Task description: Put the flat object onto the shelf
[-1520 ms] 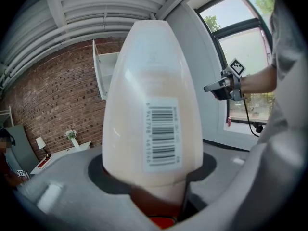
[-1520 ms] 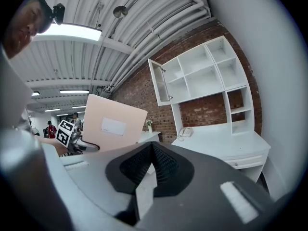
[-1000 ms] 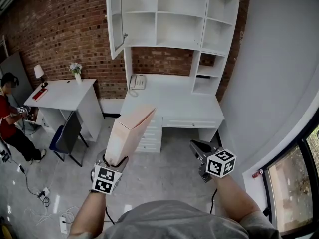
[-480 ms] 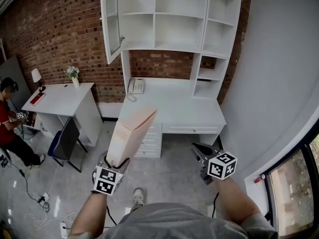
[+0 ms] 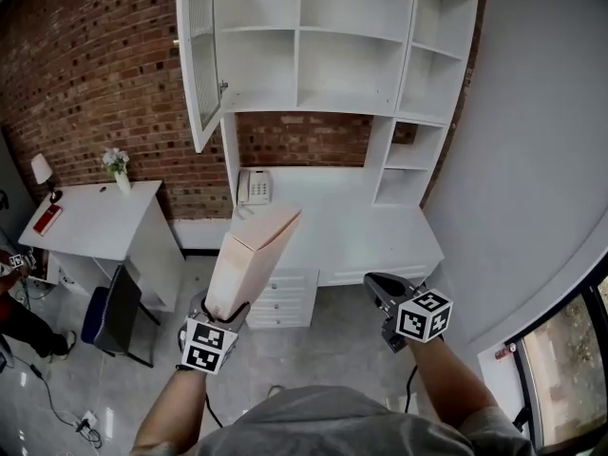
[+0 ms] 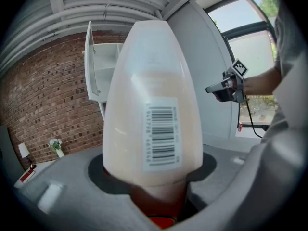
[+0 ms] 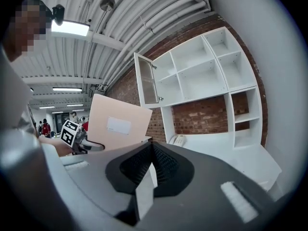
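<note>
The flat object (image 5: 249,259) is a pale pink box with a barcode label (image 6: 162,134), standing tilted up and to the right. My left gripper (image 5: 220,310) is shut on its lower end, and in the left gripper view (image 6: 154,177) the box fills the space between the jaws. The white shelf unit (image 5: 328,55) hangs on the brick wall ahead, above a white desk (image 5: 342,231), and its compartments look bare. My right gripper (image 5: 380,285) hovers at the right, shut with nothing held (image 7: 151,150). From there the box (image 7: 115,124) shows at the left.
The glass cabinet door (image 5: 198,55) stands open at the shelf's left. A white telephone (image 5: 253,186) sits on the desk. A smaller white table (image 5: 90,221) with a lamp and flowers, and a dark chair (image 5: 112,312), stand left. A grey wall (image 5: 532,160) closes the right.
The shelf and desk have come nearer and larger in the head view. Both grippers keep their places, and the left still holds the box.
</note>
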Available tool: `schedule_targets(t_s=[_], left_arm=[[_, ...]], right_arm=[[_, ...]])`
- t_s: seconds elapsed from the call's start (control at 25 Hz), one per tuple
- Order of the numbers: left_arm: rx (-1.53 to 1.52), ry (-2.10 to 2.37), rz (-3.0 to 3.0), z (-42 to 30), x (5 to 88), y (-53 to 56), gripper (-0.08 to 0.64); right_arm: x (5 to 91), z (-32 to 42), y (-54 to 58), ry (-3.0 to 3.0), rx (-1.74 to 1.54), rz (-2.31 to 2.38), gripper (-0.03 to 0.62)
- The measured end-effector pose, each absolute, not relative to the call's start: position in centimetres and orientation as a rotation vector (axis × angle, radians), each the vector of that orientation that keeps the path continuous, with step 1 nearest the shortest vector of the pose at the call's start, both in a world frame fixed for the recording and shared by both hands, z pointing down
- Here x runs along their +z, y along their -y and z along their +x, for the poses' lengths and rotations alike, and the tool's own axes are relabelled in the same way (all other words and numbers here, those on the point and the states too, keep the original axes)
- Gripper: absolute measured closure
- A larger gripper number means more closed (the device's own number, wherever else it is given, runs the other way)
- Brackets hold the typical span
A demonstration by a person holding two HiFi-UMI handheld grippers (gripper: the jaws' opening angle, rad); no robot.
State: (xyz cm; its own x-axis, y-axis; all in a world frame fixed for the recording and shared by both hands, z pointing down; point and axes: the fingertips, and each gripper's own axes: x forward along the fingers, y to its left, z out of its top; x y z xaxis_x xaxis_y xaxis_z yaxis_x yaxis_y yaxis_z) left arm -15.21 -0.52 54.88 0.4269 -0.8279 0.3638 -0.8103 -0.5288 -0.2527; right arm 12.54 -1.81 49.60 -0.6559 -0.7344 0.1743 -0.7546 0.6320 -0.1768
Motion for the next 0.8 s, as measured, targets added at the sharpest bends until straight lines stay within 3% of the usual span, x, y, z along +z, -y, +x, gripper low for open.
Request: schedule_targets(t_s=[0.36,0.8], left_arm=[[-0.699,-1.401,-2.641,-19.2,54.4,13.2,0.267],[-0.714,-1.415,-2.662,-19.0,52.6,24.6,0.267]], right_arm=[[49.1,7.5,14.1,2.758,0.349,1.331,0.583],[49.0,7.9,26.6,2.729,0.426,1.299,0.583]])
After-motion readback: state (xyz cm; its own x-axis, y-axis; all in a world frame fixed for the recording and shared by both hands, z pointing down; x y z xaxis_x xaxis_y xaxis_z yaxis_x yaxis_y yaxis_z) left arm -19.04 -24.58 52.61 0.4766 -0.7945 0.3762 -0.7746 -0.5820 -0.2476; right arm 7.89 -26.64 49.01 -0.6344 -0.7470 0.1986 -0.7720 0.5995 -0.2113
